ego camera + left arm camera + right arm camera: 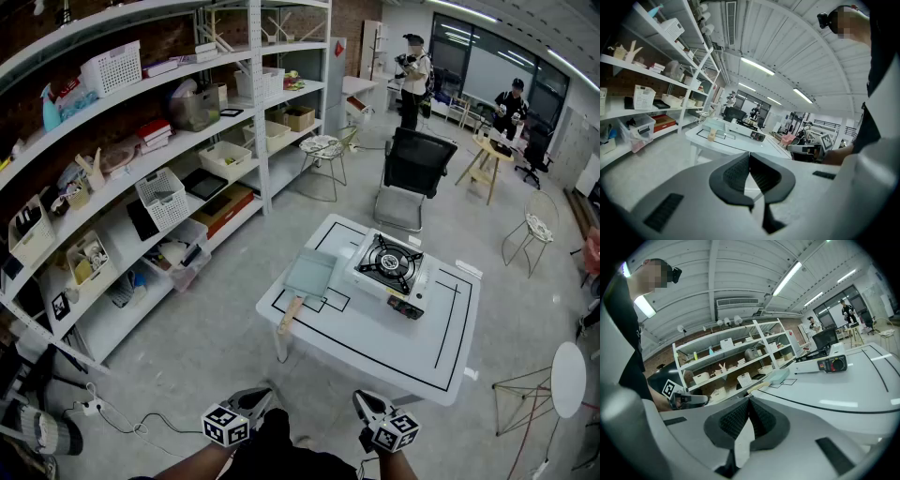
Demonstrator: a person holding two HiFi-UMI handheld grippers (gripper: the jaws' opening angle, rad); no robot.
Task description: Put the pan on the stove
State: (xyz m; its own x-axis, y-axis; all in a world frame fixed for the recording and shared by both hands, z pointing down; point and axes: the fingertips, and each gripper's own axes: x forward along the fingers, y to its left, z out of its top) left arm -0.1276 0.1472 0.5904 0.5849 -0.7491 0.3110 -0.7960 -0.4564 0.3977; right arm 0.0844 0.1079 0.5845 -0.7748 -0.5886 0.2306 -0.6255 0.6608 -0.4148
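While both grippers are hanging low at the bottom of the head view, well apart from the table (375, 352), the pan (309, 275) is sitting on the white tabletop just beside the stove (389, 265), on its left. It is showing as a square, pale grey-green pan with a light wooden handle pointing toward the person. The left gripper (259, 399) is pressing its jaws together on nothing, and the right gripper (367, 404) is doing likewise. The picture's bottom edge is cutting off the person's arms. In both gripper views the pan is appearing small and distant, its inside too blurred to make out.
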